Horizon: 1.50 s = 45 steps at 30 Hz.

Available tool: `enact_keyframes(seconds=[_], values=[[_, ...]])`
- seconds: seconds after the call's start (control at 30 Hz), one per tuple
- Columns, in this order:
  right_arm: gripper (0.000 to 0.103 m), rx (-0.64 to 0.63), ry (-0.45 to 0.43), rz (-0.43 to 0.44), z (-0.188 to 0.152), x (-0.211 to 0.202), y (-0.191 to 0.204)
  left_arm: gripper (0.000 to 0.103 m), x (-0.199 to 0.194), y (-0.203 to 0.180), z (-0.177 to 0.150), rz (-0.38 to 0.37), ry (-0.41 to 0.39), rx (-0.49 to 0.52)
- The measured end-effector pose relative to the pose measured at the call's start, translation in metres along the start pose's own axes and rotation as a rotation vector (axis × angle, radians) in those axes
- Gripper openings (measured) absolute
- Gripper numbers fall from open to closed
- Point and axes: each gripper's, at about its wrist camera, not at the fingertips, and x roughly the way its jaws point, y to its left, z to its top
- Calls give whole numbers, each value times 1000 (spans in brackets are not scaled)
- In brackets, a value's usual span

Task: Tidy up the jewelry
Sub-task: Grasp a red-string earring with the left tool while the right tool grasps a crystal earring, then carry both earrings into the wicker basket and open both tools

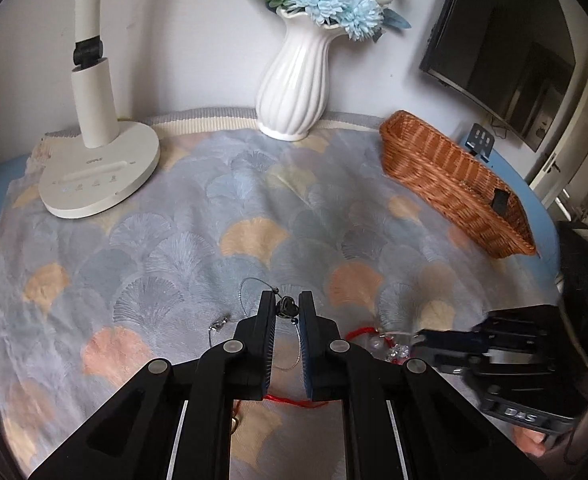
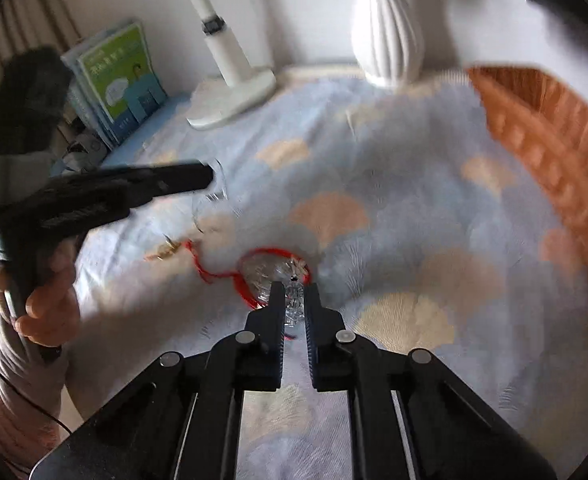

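Observation:
My left gripper (image 1: 287,300) is shut on the dark heart pendant (image 1: 286,307) of a thin silver necklace (image 1: 249,300) that trails onto the patterned cloth. My right gripper (image 2: 294,292) is shut on a clear crystal-bead bracelet (image 2: 294,300) tied with a red cord (image 2: 221,272), low over the cloth. In the left wrist view the right gripper (image 1: 418,340) comes in from the right, with the beads (image 1: 394,350) and red cord (image 1: 360,332) at its tip. The wicker basket (image 1: 454,184) stands at the right; it also shows in the right wrist view (image 2: 554,152).
A white desk lamp (image 1: 97,168) stands at the back left and a white vase (image 1: 294,76) of blue flowers at the back middle. A gold piece (image 2: 165,250) lies left of the red cord. Books (image 2: 121,76) lean against the wall. A dark monitor (image 1: 502,48) hangs at the right.

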Motion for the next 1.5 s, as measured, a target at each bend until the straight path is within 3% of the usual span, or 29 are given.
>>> enact_keyframes(seconds=[0.17,0.33,0.43,0.5,0.63,0.93,1.1,1.2,1.4,1.5], values=[[13,-1,-140,100,6,-57,2,12,-8,0,-1,-8,-7,2],[13,103,-152,116,2,-78,-28,12,-17,-8,4,-45,-12,18],[13,123,-183,73,1,-99,-45,12,-23,-18,15,-134,-9,30],[13,127,-214,58,1,-116,-54,12,-30,-26,28,-234,-10,30],[13,119,-277,-10,12,-150,-75,12,-43,-46,56,-310,-38,64],[13,146,-397,-215,46,-212,-154,12,-35,-147,124,-269,-89,266],[13,203,-361,-295,70,-204,-208,12,0,-203,156,-270,-97,345],[13,231,-306,-289,83,-185,-235,12,32,-224,172,-263,-77,359],[12,217,-211,-203,108,-129,-249,12,89,-224,185,-125,-55,342],[12,219,-131,-211,117,-95,-255,12,117,-219,187,-88,-22,335]])
